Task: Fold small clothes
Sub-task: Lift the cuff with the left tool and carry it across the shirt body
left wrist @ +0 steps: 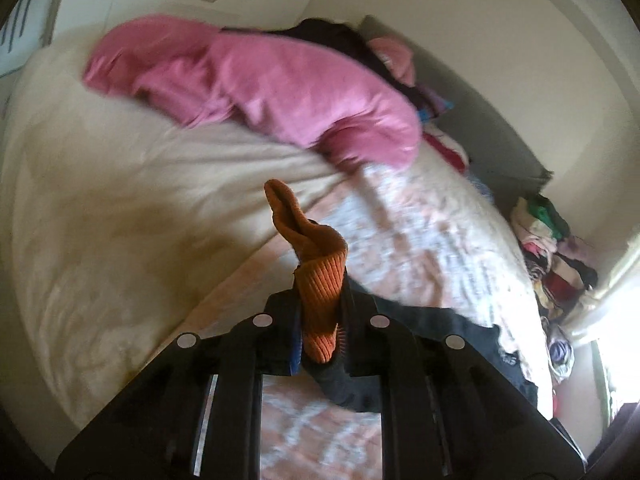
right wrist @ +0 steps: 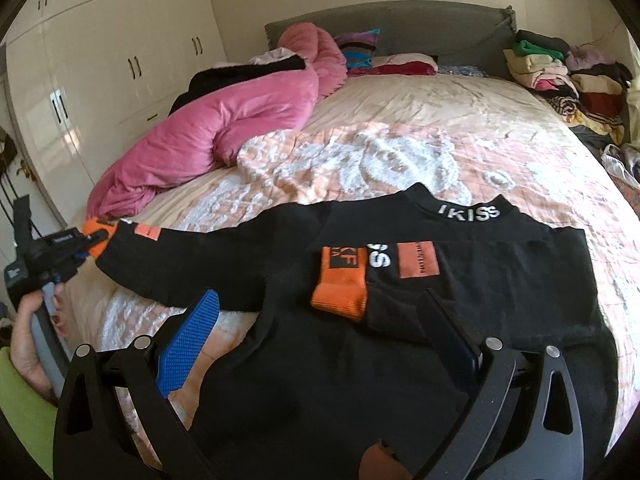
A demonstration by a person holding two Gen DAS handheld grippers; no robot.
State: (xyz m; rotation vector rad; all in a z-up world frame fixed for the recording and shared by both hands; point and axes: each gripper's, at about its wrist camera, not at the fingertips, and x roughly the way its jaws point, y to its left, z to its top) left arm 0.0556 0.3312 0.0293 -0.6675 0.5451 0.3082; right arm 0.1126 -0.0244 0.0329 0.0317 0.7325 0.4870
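Sweater [right wrist: 400,300], black with orange cuffs, lying spread front-up across the near part of the bed [right wrist: 460,120], collar toward the headboard. Clamping on the orange cuff [left wrist: 320,300] of one sleeve with the left gripper [left wrist: 320,320], jaws pressed tight on the ribbed knit, cuff end flopping up past the tips. Holding that sleeve [right wrist: 192,264] stretched out sideways off the body of the garment, raised a little off the quilt. Hovering over the lower part of the sweater with the right gripper [right wrist: 320,328], jaws standing wide and gripping nothing, blue pad [right wrist: 192,344] bare. Other sleeve already lying folded across the chest, its orange cuff [right wrist: 340,300] between those open jaws. Judging the step as the second sleeve fold. Next move probably calling for carrying the held cuff inward over the chest and laying it flat without dragging the body askew. Pink duvet [right wrist: 208,136] and piled clothes [right wrist: 560,76] lying well apart.
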